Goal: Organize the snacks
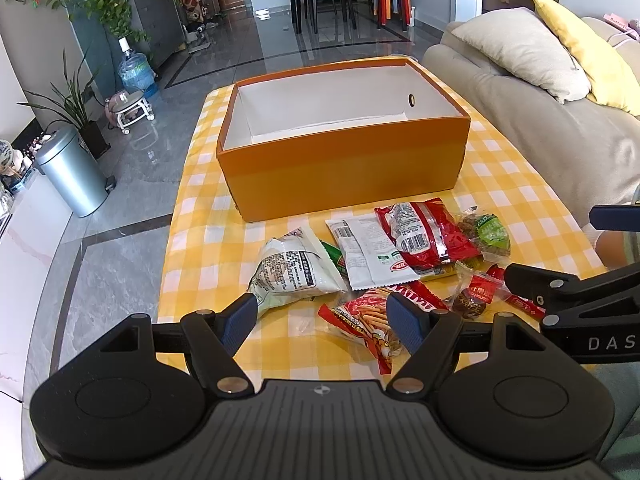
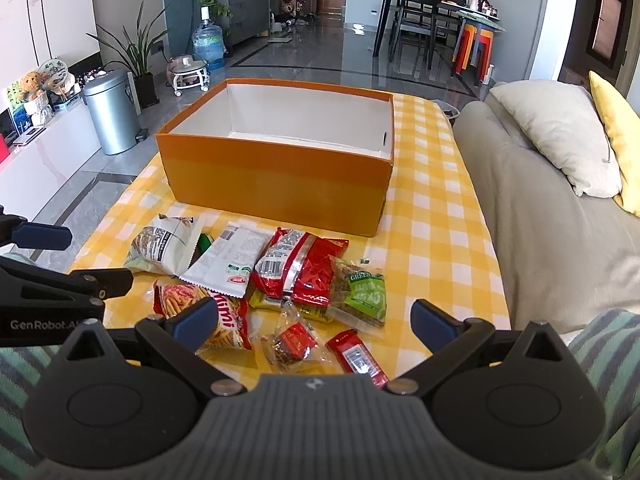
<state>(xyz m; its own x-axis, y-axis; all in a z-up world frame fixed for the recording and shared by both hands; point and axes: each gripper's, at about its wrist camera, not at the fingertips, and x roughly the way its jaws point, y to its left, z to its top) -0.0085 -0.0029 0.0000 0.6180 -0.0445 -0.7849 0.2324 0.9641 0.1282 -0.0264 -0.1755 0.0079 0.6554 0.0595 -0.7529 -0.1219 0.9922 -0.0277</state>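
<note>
Nothing had gone into the orange box yet, as far as either view showed: its white inside lay bare, and it stood on the checked tabletop beyond both tools. All the snacks lay loose in a heap between the box and the tools.

The left tool hovered with its jaws wide apart and nothing between the pads. Just ahead of it lay a pale crumpled bag near its left finger and a red pack of snack sticks by its right finger. The right tool was likewise spread open and empty. Directly ahead of it sat a small clear-wrapped sweet and a slim red bar. Farther ahead lay a big red bag, a white sachet and a green packet.

Judging from this, the sorting had not really begun; every packet was still left to be picked up and placed in the box.
</note>
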